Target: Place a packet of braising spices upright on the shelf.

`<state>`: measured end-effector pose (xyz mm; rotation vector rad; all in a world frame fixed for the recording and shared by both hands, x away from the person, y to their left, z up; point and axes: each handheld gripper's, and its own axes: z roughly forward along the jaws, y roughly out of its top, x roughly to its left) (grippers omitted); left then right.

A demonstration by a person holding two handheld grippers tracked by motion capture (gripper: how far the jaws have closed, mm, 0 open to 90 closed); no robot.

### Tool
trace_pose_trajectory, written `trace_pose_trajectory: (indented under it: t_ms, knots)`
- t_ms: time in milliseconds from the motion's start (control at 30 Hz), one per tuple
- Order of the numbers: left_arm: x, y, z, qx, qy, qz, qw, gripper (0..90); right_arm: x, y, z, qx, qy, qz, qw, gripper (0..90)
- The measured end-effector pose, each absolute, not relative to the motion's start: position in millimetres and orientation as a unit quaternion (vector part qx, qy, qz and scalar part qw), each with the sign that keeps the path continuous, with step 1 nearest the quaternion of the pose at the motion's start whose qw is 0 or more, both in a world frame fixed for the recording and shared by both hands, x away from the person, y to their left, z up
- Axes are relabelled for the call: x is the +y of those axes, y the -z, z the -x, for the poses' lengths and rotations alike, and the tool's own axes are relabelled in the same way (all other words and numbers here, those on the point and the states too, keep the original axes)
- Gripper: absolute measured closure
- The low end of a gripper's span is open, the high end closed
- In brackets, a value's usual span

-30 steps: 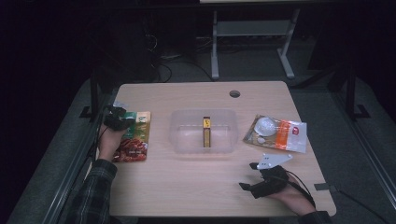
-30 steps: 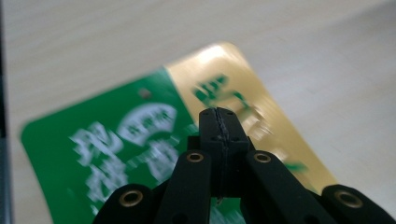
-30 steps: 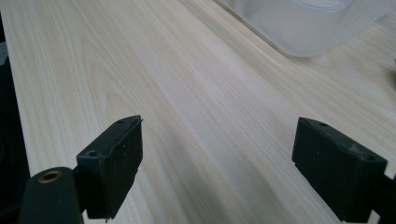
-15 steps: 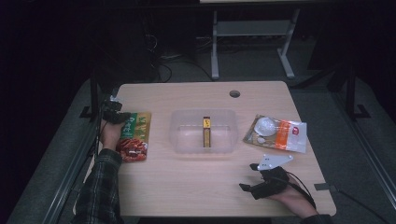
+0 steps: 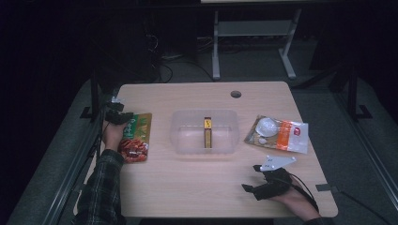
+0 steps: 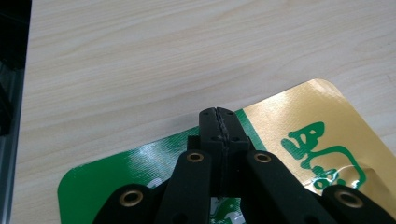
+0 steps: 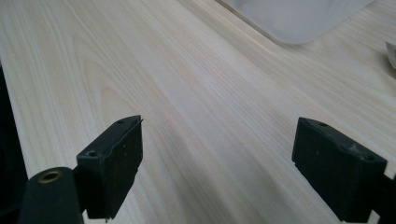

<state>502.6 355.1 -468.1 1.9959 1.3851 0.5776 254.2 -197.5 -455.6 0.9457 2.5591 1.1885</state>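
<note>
Left gripper (image 5: 117, 116) shifted onto packet's (image 5: 137, 136) table-edge end.

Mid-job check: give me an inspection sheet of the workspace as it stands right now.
Surface: light wooden table, round hole near far edge.
Job's things: green and gold snack packet lying flat at left.
Clutter: clear tub at centre holding a small yellow and dark box; white and orange packet at right.
Grippers: left gripper shut, over the snack packet's upper end; right gripper open over bare wood.
Cables: one trails from the right gripper.
Surroundings: dark floor, metal stand legs behind.
</note>
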Motion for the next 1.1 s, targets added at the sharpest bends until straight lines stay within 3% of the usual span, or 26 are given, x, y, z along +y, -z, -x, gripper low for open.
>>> trace_pose_trajectory:
  t_ms: [633, 1100]
  knots:
    - [341.4, 462.0, -492.9, 0.524, -0.202, -0.776, 0.288, 90.0, -196.6, 455.1, -254.7, 0.858, -0.398, -0.313, 0.085, 15.6]
    - [322.0, 461.6, -457.6, 0.498, -0.172, -0.793, 0.306, 90.0, -190.2, 451.0, -262.1, 0.862, -0.403, -0.296, 0.087, 15.6]
